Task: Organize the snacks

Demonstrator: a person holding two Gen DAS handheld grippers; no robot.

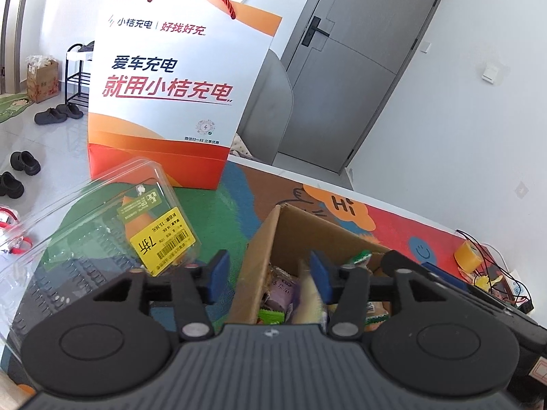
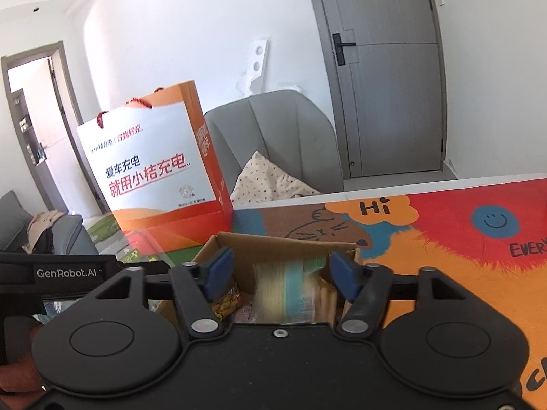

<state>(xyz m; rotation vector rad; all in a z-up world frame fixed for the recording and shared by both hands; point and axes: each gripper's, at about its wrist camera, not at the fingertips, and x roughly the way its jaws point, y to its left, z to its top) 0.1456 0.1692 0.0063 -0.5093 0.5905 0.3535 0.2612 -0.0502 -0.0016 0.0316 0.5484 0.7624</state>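
Hovering both grippers, left (image 1: 270, 275) and right (image 2: 281, 275), jaws wide and empty, above the cardboard box (image 2: 273, 244); I should release snacks low inside.

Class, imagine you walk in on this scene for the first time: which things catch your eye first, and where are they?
A tall orange-and-white paper bag with red rope handles stands at the far edge of the bright cartoon mat. Nearer, an open cardboard box of snack packets sits just ahead of both open grippers, with a clear plastic container bearing a yellow sticker on its left.
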